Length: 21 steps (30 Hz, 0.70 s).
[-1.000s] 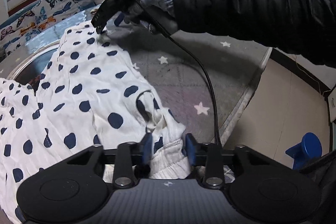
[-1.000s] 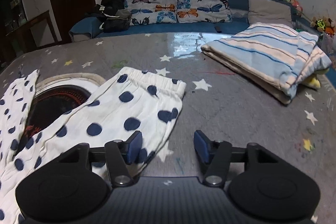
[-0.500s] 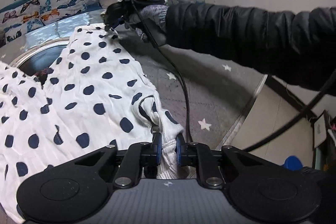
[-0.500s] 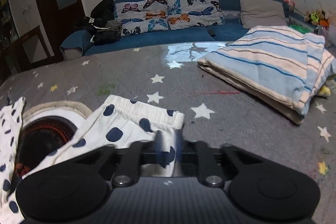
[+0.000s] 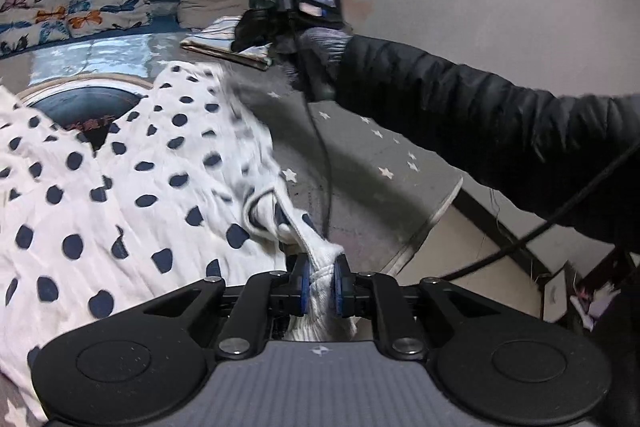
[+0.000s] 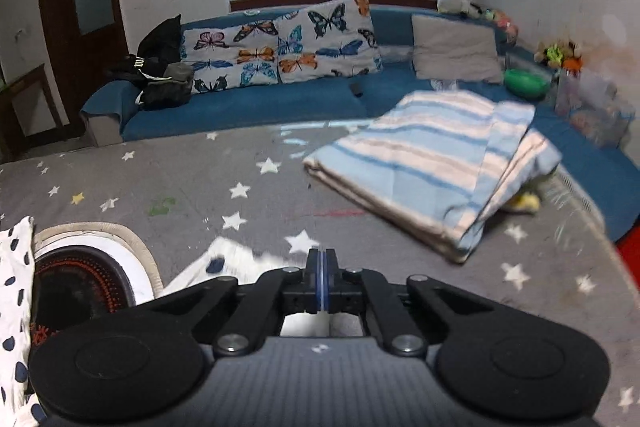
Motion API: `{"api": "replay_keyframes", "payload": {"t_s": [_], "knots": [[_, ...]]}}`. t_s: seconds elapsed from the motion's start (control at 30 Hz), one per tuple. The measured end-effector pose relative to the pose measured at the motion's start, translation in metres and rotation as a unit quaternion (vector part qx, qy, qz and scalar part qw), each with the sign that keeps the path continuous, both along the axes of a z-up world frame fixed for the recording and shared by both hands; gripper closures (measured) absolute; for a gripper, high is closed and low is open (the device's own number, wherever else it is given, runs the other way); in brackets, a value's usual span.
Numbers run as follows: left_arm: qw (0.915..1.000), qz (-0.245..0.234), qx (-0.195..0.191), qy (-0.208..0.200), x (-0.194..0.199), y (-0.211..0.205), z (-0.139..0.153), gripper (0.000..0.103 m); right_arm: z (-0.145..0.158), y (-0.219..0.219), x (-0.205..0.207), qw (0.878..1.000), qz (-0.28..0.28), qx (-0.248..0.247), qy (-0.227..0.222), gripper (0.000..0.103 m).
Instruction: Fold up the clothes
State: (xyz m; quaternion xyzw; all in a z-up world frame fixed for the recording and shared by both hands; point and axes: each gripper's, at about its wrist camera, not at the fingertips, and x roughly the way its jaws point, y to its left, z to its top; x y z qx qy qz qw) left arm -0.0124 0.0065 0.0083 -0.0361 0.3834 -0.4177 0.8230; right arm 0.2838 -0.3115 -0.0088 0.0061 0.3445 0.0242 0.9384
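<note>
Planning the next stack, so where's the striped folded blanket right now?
In the right wrist view the striped folded blanket lies on the right side of the grey star-print mat, in front of the blue sofa and beyond the polka-dot garment.

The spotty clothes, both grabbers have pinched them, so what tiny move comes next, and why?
Probably lift both corners a little higher together. The left gripper and right gripper each pinch an edge of the spotty clothes, which mostly lie rumpled on the starry mat.

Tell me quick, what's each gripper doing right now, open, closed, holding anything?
Left gripper: closed on the polka-dot garment, white fabric bunched between its pads.
Right gripper: closed, pinching the garment's far edge.
</note>
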Motion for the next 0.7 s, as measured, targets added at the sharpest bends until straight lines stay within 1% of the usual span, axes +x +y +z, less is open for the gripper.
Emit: {"api": "replay_keyframes", "payload": {"t_s": [0.1,0.17,0.27,0.43,0.47,0.5,0.57,0.7], "knots": [[0.9998,0.019,-0.003,0.0,-0.001,0.016,0.0,0.09,0.01,0.012,0.001,1.0,0.011,-0.003,0.006,0.102],[0.9995,0.032,-0.006,0.0,-0.002,0.026,0.001,0.09,0.009,0.023,0.003,1.0,0.013,-0.008,0.013,0.101],[0.9986,0.051,-0.012,-0.001,-0.001,0.039,0.003,0.09,-0.004,0.036,0.006,0.999,0.016,-0.008,0.041,0.091],[0.9974,0.068,-0.022,0.004,0.002,0.054,0.005,0.09,-0.029,0.036,0.003,0.998,-0.003,-0.011,0.066,0.088],[0.9973,0.069,-0.022,0.005,0.002,0.055,0.005,0.09,-0.034,0.035,0.003,0.997,-0.007,-0.011,0.071,0.085],[0.9974,0.068,-0.023,0.006,0.002,0.055,0.005,0.09,-0.038,0.033,0.002,0.997,-0.011,-0.01,0.074,0.081],[0.9975,0.066,-0.023,0.01,0.004,0.054,0.003,0.09,-0.044,0.029,-0.001,0.997,-0.019,-0.006,0.075,0.077],[0.9978,0.061,-0.018,0.017,0.005,0.05,0.0,0.09,-0.047,0.022,-0.009,0.997,-0.026,0.002,0.069,0.07]]}}
